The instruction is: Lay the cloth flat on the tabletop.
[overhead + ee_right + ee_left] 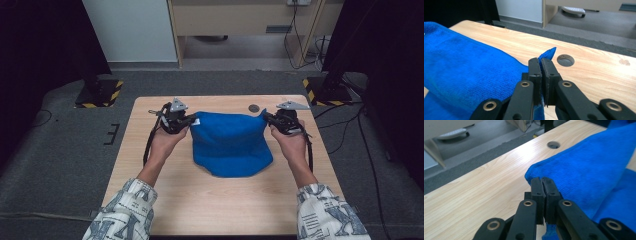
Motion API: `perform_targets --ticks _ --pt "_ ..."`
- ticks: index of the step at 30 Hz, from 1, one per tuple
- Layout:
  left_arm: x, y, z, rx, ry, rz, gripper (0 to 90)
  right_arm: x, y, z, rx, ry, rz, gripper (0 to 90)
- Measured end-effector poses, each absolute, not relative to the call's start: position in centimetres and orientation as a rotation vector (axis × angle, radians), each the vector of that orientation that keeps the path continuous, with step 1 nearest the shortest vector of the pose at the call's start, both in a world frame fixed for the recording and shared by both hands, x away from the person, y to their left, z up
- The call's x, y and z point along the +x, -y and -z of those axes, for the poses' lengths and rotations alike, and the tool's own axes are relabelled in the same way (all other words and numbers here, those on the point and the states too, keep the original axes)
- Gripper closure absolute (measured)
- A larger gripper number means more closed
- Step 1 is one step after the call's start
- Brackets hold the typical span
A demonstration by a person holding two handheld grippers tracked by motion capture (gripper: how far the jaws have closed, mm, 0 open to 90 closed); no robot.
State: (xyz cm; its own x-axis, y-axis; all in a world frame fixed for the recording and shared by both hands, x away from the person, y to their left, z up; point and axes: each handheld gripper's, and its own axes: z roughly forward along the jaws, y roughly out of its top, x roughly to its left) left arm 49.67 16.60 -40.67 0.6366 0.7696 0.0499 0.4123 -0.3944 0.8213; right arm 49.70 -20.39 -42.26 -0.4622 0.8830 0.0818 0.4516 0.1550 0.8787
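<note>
The blue towel [230, 142] lies folded on the wooden surface [220, 200], btw both grippers. Left gripper [192, 119] jaws are pinching its far left corner; right gripper [265, 116] jaws are pinching the far right corner, w/ cloth pulled between.

A light wooden worktop [220, 200] stood on grey carpet [60, 150], with a round hole [254, 108] near its far edge. Two black stands rose at either side, their bases edged in yellow-and-black hazard stripes, one at the left [99, 93] and one at the right [326, 90]. Beyond the worktop a pale wooden desk [240, 20] stood against the wall, cables [295, 45] hanging beside it, and a white panel [132, 30] stood to its left
</note>
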Motion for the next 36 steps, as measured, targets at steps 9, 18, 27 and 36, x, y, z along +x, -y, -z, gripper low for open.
perform_targets --ticks 9,18,27,36 --pt "53.3 -16.3 43.1 1.962 -1.034 -0.607 57.1 53.2 19.7 44.8 1.349 -1.933 -1.130 39.0" --pt "50.2 -18.1 42.8 1.939 -1.022 -0.579 38.4 50.7 20.4 45.8 1.321 -2.025 -1.083 26.8" --pt "45.9 -21.0 44.8 1.971 -0.947 -0.544 24.0 46.4 21.6 47.1 1.266 -2.129 -1.115 43.4" --pt "41.6 -20.9 47.1 1.962 -0.941 -0.527 27.7 42.2 22.7 48.8 1.205 -2.194 -1.123 61.2"
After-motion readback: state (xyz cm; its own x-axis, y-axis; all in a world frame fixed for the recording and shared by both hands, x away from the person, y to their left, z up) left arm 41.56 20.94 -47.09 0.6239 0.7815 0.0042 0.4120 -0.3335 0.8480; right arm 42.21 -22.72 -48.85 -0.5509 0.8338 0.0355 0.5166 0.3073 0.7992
